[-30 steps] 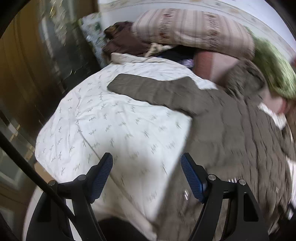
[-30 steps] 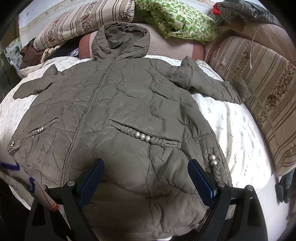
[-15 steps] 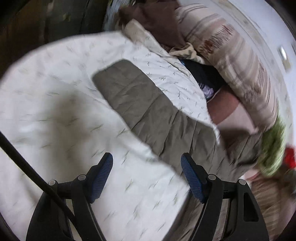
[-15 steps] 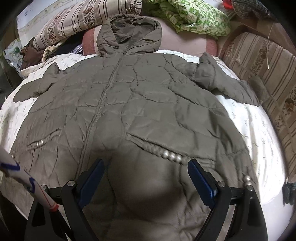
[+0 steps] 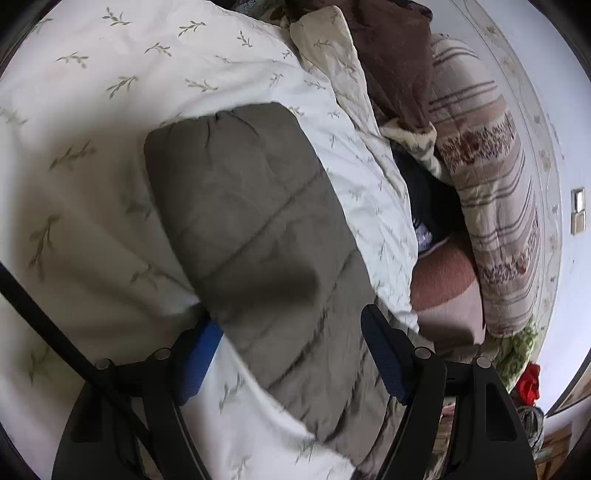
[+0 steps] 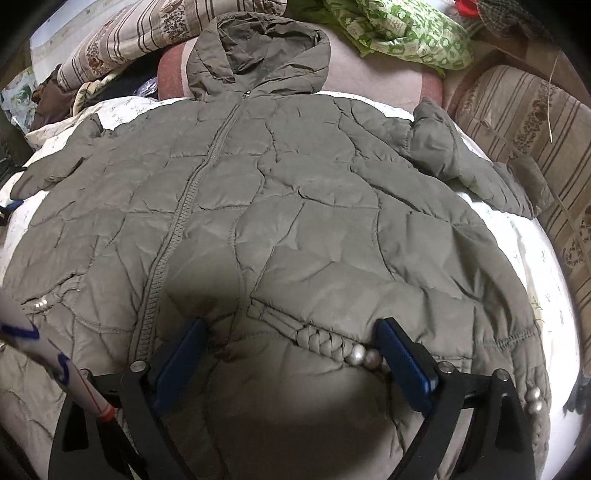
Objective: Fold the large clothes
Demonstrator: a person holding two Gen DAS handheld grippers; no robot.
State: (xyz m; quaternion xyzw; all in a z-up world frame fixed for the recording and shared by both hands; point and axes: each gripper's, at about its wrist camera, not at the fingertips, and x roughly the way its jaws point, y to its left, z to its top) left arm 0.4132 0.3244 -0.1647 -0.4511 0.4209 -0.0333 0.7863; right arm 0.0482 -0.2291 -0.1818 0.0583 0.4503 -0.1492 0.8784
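My jacket (image 6: 295, 221) lies flat lengthwise, hood (image 6: 258, 48) pointing away from me, both my left tongs (image 5: 291, 354) and right tongs (image 6: 291, 354) spread apart over it.

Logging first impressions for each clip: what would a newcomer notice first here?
An olive quilted hooded jacket spread front-up and zipped across the white leaf-print bedspread. Its sleeve lies between the open left gripper's fingers. A bright green patterned cloth sits beyond the hood.
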